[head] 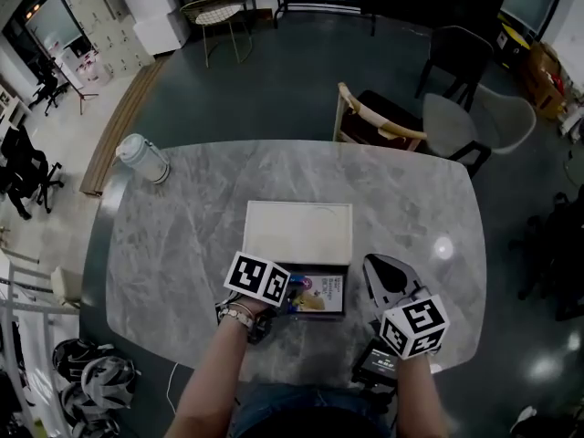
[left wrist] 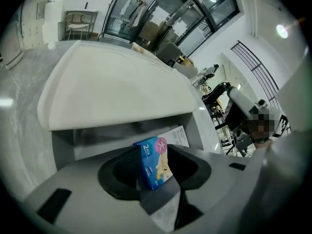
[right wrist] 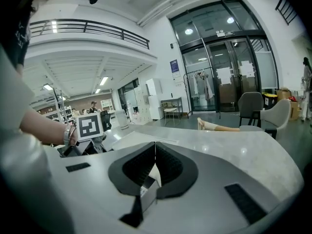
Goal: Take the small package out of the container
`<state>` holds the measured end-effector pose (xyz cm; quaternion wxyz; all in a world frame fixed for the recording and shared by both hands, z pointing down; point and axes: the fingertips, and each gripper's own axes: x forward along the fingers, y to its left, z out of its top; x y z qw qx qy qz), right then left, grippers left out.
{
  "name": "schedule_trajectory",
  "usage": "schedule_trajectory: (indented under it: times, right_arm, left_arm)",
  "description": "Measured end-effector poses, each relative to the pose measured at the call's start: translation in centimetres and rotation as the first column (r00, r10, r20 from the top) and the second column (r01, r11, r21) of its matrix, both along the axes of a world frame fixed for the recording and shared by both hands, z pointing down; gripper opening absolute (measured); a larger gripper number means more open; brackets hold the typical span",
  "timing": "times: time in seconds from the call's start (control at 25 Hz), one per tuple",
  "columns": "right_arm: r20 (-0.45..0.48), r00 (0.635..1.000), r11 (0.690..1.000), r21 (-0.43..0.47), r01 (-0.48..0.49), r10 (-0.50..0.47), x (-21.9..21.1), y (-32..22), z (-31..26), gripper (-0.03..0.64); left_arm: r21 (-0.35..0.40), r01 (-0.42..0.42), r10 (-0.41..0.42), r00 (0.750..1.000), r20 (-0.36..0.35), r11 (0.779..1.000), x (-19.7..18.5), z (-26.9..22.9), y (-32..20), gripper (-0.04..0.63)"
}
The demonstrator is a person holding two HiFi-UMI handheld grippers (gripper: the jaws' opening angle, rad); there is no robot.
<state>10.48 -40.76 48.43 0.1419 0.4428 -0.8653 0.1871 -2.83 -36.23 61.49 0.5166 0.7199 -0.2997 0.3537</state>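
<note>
Just one small package [left wrist: 157, 167] clamped in left gripper [left wrist: 153, 152], right gripper [right wrist: 155, 147] closed, one container [left wrist: 117, 91]

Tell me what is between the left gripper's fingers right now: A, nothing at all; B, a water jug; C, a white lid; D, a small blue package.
D: the left gripper view shows the left gripper shut on a small blue package, which stands upright between its dark pads.
</note>
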Motion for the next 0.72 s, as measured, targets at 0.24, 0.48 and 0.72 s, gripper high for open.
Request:
schedule_trajectory:
  times: [0.24, 0.48, 0.72]
  right_arm:
    - [-0.015, 1.0, 0.999, -0.033, -0.007, 0.007, 0.6, -0.4, 1.1, 0.025]
    - [-0.019, 1.0, 0.999, -0.051, -0.003, 0.002, 0.4, -0.1, 2.0, 0.025]
    - [-0.02, 1.0, 0.998, -0.063, -0.008, 0.007, 0.6, 0.9, 2.2, 0.025]
  left_arm:
    - [-0.03, -0.029, 0.029, 1.0, 0.008, 0.999, -0.1, -0.7, -0.4, 0.178]
    - [-0.05, -0.04, 0.042, 0.998, 0.044, 0.998, -0.7, 0.6, -0.5, 0.178]
    - [-0.076, -0.06, 0.062, 0.998, 0.023, 0.995, -0.1, 1.8, -0.4, 0.178]
